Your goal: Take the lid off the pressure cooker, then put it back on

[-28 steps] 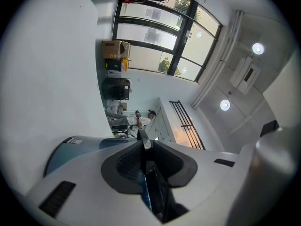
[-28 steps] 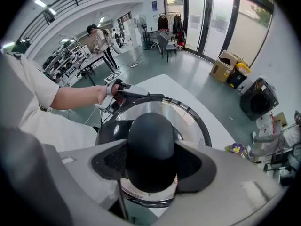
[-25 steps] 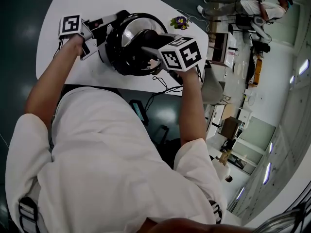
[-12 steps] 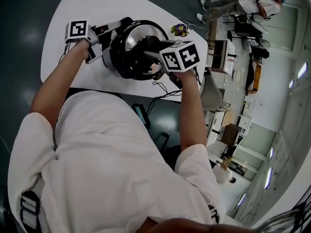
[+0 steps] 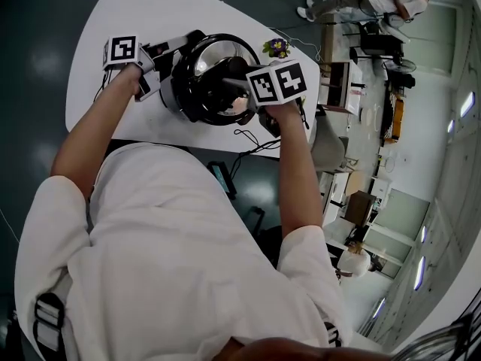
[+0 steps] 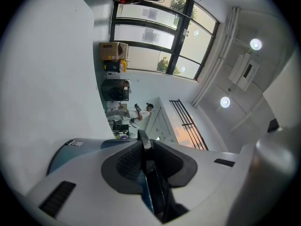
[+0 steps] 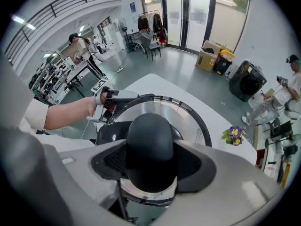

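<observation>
Right gripper view tells most of it: your right gripper is clamped on the black knob in the middle of the lid, with the pads pressed in on both sides of it. The lid looks seated on the pressure cooker, which sits on the white table with a little bunch of purple flowers off to one side. Can't tell from here whether it's locked or already twisted free.

Your left gripper is closed on something thin, dark and flat. Going by the head view that's the cooker's side handle, so you've got the pot braced.

Handling-wise, my guess is that the lid, being polished steel with a thick black rim, is rigid and fairly heavy to hang off one small knob. The knob is smooth and domed, so a grip high on the dome could squirt off. Take it low, round the widest part, like you have it. Expect a twist before any lift, and the pot will want to turn with it, hence the left-side brace. Lift straight so the rim doesn't snag.
</observation>
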A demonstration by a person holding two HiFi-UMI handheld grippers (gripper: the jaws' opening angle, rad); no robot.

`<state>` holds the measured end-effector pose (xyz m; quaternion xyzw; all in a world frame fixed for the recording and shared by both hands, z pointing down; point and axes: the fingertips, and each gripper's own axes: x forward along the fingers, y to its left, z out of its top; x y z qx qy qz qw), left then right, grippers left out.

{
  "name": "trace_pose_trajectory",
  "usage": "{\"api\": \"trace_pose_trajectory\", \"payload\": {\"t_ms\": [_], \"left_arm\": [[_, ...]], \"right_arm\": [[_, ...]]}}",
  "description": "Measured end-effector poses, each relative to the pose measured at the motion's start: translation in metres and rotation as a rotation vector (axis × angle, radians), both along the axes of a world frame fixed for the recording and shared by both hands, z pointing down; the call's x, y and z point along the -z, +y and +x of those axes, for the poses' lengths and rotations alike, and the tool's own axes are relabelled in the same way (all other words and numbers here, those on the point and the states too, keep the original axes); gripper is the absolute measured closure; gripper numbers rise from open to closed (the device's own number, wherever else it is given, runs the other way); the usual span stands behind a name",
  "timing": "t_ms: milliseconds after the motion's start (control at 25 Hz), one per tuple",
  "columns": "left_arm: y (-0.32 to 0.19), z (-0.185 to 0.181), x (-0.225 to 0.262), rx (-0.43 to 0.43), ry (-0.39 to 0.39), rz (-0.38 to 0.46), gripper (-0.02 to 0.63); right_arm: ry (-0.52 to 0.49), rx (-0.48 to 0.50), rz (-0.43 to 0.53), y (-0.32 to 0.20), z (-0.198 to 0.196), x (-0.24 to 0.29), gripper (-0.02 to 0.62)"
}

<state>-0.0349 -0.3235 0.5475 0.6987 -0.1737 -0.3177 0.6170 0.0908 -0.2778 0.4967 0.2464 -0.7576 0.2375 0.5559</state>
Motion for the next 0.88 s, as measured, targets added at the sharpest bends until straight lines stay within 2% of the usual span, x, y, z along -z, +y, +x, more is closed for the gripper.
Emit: {"api": "trace_pose_trajectory", "payload": {"t_ms": [560,720,880], "left_arm": [[-0.003,0.004,-0.007,0.003,0.005,0.003,0.529],[-0.006,0.002,-0.016,0.020,-0.002,-0.004,0.531],[-0.007,0.001,-0.014,0.027,-0.017,-0.003,0.531]], "right_arm": [[0.013,-0.260,-0.015,-0.011,0.005,-0.013,0.319],[0.009,-0.312,-0.026,-0.013,0.006,-0.014,0.319],[0.016,-0.320,-0.032,-0.014,0.004,-0.013,0.319]]}}
